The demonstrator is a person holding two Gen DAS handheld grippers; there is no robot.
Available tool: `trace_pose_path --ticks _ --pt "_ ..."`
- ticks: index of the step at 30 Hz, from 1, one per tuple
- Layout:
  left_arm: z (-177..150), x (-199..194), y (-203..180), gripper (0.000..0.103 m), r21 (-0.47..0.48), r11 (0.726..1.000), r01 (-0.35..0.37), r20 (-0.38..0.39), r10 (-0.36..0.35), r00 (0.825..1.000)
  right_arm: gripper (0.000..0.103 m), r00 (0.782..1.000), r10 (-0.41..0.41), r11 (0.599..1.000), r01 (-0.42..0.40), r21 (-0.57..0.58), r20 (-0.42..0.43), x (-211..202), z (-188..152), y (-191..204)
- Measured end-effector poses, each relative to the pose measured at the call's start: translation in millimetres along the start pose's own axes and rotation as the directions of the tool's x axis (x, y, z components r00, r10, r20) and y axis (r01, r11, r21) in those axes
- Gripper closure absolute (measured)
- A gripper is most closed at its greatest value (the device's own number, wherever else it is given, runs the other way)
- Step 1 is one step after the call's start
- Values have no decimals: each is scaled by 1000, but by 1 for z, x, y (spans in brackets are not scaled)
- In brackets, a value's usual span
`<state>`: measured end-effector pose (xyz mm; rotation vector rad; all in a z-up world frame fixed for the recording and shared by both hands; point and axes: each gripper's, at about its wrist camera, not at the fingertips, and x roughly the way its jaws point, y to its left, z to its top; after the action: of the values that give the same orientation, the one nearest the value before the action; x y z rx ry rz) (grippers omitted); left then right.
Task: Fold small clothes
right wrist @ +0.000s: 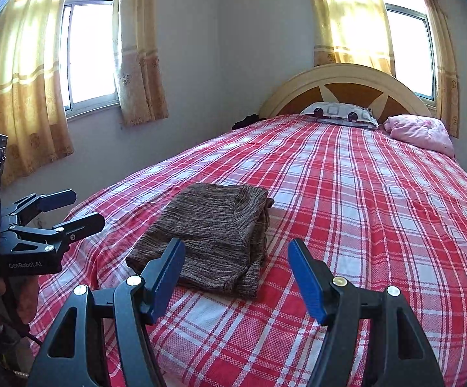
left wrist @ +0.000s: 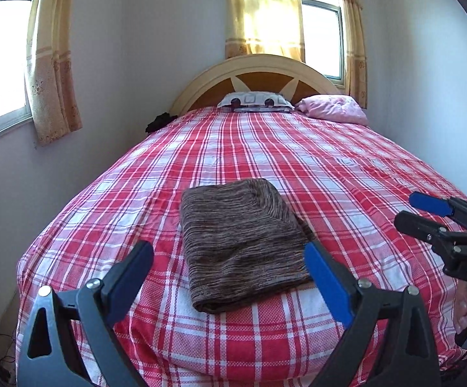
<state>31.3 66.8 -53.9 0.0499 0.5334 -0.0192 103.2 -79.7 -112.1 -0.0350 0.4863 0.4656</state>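
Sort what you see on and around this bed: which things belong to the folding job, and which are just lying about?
Job:
- folded brown garment
- left gripper
- right gripper
- plaid bedsheet, the work surface

Lying about:
- patterned pillow
- pink pillow
- dark cloth by the headboard

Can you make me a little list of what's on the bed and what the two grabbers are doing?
garment: brown striped knit garment, folded, lying flat on the bed
bed cover: red and white plaid sheet
pillows: patterned pillow and pink pillow by the headboard
left gripper: open, empty, above the garment
right gripper: open, empty
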Motion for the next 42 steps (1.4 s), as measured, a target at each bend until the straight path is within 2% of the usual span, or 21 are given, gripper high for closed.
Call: trace_pose_path --ticks 23,27,35,42 --pt "1 -5 -3 5 -7 1000 -1 9 1 1000 36 999 -13 1000 12 24 37 -12 2 -6" --pt "3 -11 -4 0 -9 1000 -11 29 12 1000 36 998 -15 1000 14 26 54 -16 4 -7" --pt "10 -22 -5 0 -9 1000 -3 63 3 998 36 995 -32 999 28 40 91 -23 5 -9" --pt "13 -28 -8 0 -8 1000 -5 81 6 997 36 996 -28 999 24 44 84 -23 4 -8"
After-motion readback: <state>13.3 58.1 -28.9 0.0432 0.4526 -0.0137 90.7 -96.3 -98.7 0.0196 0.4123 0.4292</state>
